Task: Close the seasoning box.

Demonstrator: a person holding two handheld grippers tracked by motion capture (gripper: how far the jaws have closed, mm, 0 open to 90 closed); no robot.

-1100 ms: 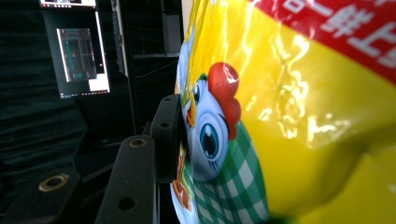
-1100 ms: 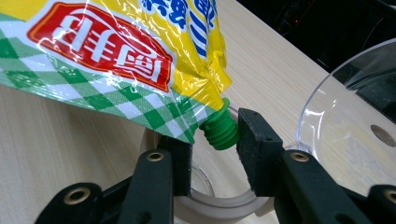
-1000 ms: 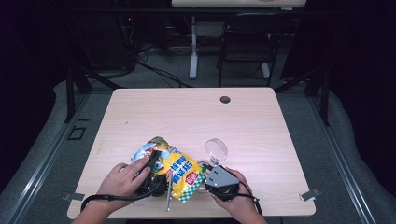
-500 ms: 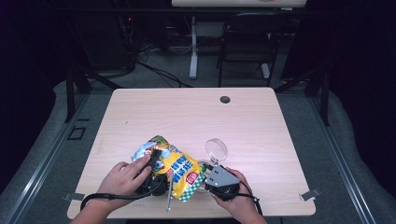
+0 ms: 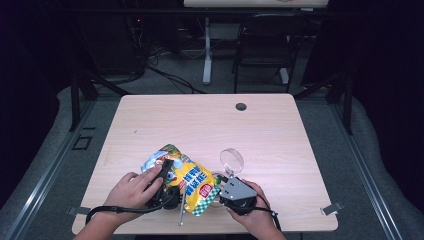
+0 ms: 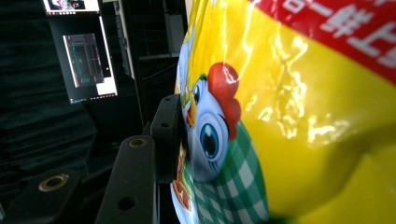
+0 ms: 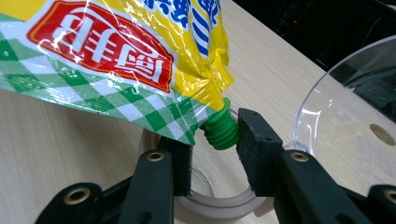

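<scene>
Right gripper (image 7: 215, 144): clamped on the green screw cap (image 7: 220, 130) of the pouch, one jaw on each side of the cap; a glass jar (image 7: 219, 198) stands open just below it.
Left gripper (image 6: 175, 135): grasping the body of the pouch (image 6: 280, 116); near jaw pressed flat against the foil, far jaw hidden behind the pouch.
Pouch position: held tilted above the near edge of the bench (image 5: 200, 120), between both hands, spout end toward the right hand (image 5: 252, 212).
Handling: soft, glossy foil, likely slippery and shifting under squeeze; the rigid cap is the sure hold, the body needs a broad, gentle pinch.
Hand pose: left hand (image 5: 132, 190) wraps the gripper from the side, right hand low at the bench edge.
Nearby: clear lid (image 5: 231, 160) lying just beyond the right gripper.
</scene>
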